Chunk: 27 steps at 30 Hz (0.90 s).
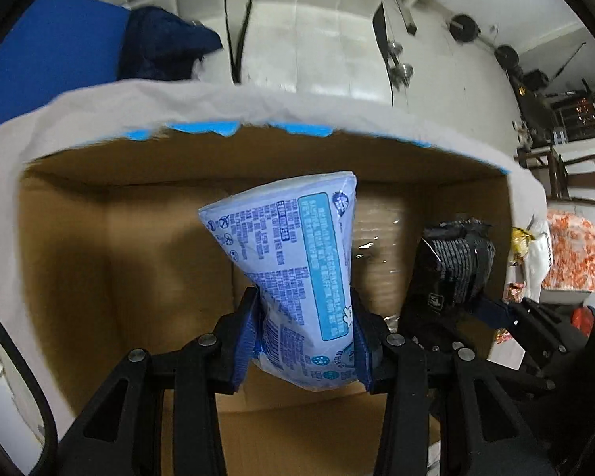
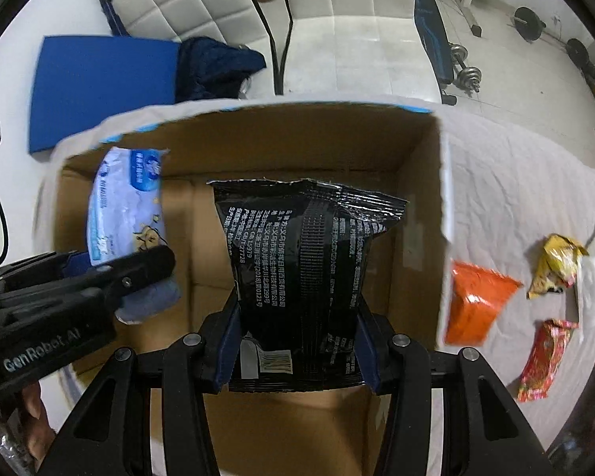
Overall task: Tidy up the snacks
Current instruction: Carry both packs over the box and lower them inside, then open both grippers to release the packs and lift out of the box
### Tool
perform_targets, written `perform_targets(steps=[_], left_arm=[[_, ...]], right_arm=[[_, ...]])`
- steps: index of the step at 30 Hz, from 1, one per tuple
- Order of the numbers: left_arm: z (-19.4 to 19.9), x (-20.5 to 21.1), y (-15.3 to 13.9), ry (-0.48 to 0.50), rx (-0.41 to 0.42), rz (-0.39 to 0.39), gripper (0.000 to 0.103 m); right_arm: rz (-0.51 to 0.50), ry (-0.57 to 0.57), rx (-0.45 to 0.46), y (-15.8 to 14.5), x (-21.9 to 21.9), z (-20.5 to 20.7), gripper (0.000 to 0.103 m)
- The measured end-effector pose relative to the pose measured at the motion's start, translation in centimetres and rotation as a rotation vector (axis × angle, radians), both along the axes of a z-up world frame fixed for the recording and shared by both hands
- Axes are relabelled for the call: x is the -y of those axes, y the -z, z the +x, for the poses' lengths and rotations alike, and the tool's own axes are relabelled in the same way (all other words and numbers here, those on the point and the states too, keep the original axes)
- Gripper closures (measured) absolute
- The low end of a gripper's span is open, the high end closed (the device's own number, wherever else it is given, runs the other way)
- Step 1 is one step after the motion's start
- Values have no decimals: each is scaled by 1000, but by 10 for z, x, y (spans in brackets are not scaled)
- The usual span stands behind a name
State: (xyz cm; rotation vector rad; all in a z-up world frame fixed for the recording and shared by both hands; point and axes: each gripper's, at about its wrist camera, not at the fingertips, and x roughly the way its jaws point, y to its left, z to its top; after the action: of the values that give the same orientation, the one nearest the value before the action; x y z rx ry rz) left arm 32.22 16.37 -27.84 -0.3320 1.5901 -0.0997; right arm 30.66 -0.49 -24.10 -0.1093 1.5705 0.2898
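Left gripper (image 1: 305, 341) jaws clamped on pale-blue packet (image 1: 297, 265), right gripper (image 2: 297, 353) jaws pinching black pouch (image 2: 305, 261), over cardboard box (image 2: 420, 182).

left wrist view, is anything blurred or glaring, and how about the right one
Left wrist view: the box rim is motion-smeared, tape on its floor glares, and the blue pack is sharp. Right wrist view: the orange pack is smeared, the black pack crisp.
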Motion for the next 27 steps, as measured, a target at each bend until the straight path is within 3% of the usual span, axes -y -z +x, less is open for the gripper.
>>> perform_targets(steps=[4,12,14,16,18,20,22,24,26,27], left_arm=[[9,-2,22,13,-34,-14,62],[11,-9,30,15,-76,-28,57],[10,-10,29,17,-87,-32,49],[7,-10,24,21,-81,-22,46],[5,-12,19,16,-70,-19,41],[1,-14,13,6,-56,-16,24],[-6,-16,4,-1,-35,-3,18],[-12,-19,-2,-9,-16,20,17],[-21,-22,-8,-18,7,38,5],[-26,-23,-14,-24,22,50,5]], right_arm=[[-30,-8,-12,24,-12,14,51],[-64,-23,-20,52,-24,32,46],[-75,-22,-26,55,-26,33,42],[-74,-21,-15,55,-28,33,32],[-78,-22,-11,54,-29,32,30],[-76,-20,-8,50,-30,30,29],[-73,-16,-6,44,-29,28,26],[-68,-12,0,38,-29,24,18],[-69,-10,4,32,-27,18,12],[-67,-6,6,29,-26,14,7]])
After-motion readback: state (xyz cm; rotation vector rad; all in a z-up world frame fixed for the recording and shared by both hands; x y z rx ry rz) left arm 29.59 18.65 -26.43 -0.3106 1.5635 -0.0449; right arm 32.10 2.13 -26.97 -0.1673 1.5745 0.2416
